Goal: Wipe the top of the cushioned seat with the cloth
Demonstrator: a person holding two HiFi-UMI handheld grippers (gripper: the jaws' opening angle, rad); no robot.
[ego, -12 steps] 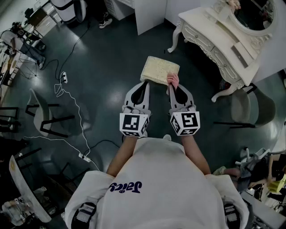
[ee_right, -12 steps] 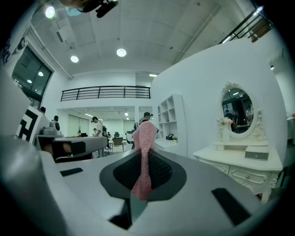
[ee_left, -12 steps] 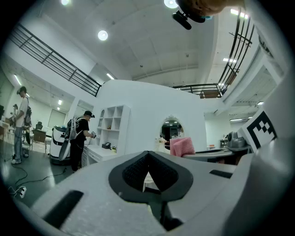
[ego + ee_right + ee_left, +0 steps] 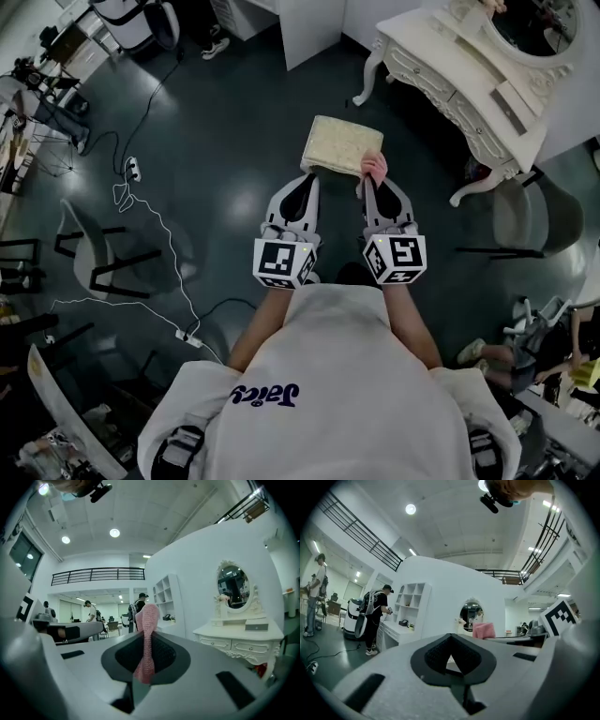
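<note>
Held forward side by side, left claw (image 4: 305, 179) closed empty, right claw (image 4: 367, 182) pinching the cloth (image 4: 374, 167).

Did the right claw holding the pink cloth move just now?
Yes, a little. In the right gripper view the dressing table has slid left, so the right claw, gripping the pink cloth, turned slightly right.

**Dim floor from above, bright hall from the gripper cameras**

The head view is dark and low in contrast. The floor (image 4: 216, 122) reads deep grey-green, with soft pale glare patches left of centre, and the corners fall darker still. Both gripper views are bright and evenly lit by round ceiling lights (image 4: 410, 509) in the upper frame. Strong fisheye distortion bows the railing (image 4: 98, 575) and ends in a black circular border. Close to the lens, the cloth (image 4: 146, 639) is soft and out of focus.
</note>
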